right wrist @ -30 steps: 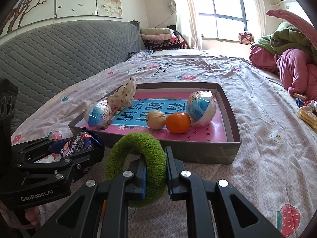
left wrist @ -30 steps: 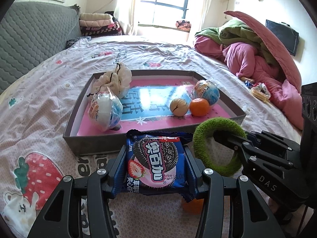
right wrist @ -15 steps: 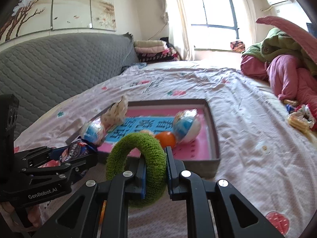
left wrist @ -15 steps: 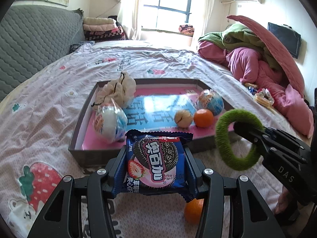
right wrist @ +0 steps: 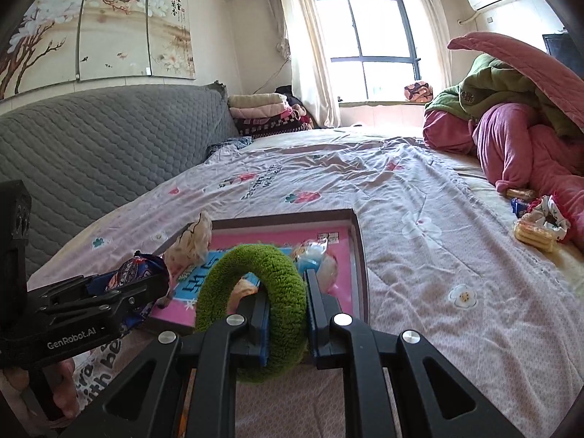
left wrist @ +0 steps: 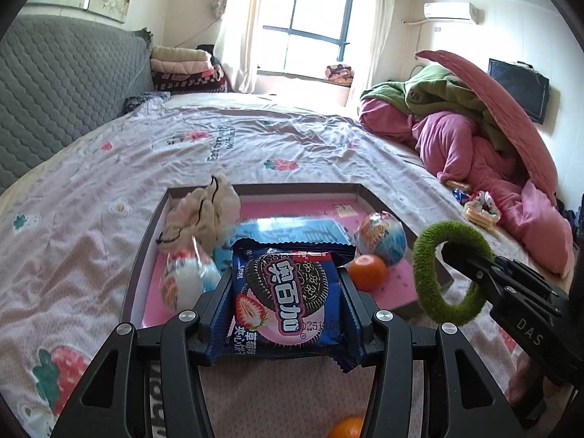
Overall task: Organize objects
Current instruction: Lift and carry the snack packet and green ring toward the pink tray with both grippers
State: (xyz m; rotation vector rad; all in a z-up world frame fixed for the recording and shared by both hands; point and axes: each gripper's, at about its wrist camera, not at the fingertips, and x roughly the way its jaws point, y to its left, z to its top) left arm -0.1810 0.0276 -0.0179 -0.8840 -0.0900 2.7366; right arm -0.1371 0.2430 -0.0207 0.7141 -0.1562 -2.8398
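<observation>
Two claws, each loaded, above the near edge of the tray (left wrist: 146, 241) on the bed. Left claw (left wrist: 288, 310): clamped on the biscuit packet (left wrist: 288, 299). Right claw (right wrist: 286, 314): pinched tight on the green ring (right wrist: 252, 303). To finish well, carry both past the near wall, lower onto bare pink floor beside the orange (left wrist: 367, 272), then release.

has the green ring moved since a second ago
Yes. The green ring, held by the right gripper, now sits right of the tray's near right corner, not before its front wall.
</observation>
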